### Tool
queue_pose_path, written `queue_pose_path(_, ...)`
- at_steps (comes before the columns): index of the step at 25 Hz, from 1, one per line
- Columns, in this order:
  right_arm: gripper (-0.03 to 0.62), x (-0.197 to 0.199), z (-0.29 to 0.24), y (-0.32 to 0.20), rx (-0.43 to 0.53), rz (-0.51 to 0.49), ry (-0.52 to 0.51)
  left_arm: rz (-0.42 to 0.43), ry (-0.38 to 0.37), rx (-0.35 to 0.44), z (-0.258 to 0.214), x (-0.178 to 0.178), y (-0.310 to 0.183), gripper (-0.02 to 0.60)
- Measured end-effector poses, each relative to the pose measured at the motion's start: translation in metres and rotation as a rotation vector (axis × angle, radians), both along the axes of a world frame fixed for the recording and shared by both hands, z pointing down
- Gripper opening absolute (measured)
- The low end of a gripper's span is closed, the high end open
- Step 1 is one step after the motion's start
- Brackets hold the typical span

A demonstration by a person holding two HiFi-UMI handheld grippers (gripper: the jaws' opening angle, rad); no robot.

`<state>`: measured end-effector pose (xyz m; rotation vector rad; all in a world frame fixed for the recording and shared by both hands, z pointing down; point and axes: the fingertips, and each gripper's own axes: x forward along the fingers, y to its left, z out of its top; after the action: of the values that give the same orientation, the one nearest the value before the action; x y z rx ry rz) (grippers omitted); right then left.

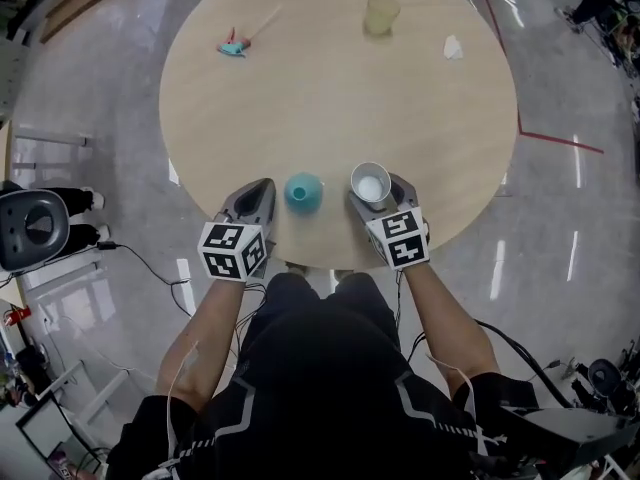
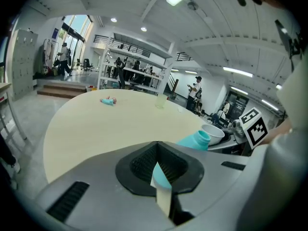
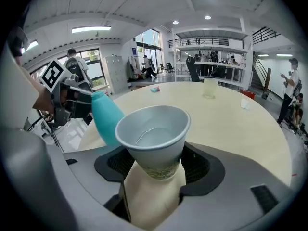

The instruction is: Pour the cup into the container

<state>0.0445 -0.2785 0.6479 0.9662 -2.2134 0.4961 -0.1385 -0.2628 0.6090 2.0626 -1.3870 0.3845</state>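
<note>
A white paper cup (image 1: 370,184) (image 3: 153,134) with clear liquid in it is upright, and my right gripper (image 1: 375,192) (image 3: 154,174) is shut on it near the front edge of the round wooden table (image 1: 330,98). Just left of the cup stands a teal narrow-necked container (image 1: 303,190) (image 3: 106,117) (image 2: 195,141), upright with its mouth open. My left gripper (image 1: 257,196) (image 2: 161,179) is left of the container, jaws shut with nothing between them, not touching it.
At the far side of the table stand a yellowish translucent cup (image 1: 381,14), a small teal toy (image 1: 234,47) and a crumpled white scrap (image 1: 453,48). A black stool (image 1: 35,228) sits on the floor at the left.
</note>
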Motion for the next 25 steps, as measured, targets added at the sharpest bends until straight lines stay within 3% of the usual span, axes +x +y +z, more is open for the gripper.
queue_pose_path(12,0.304,0.008,0.024,0.000,0.021,0.065,-0.092,0.013,-0.009,-0.055,0.031,0.008,0.005,0.002)
queue_pose_path(19,0.305,0.006,0.026,0.003,0.024,0.034,-0.094,0.023,-0.022,-0.047,0.027,0.008,0.008,0.002)
queue_pose_path(25,0.369,0.011,0.018,0.004,0.032,0.052,-0.111,0.022,-0.036,-0.020,0.014,0.005,0.010,0.002)
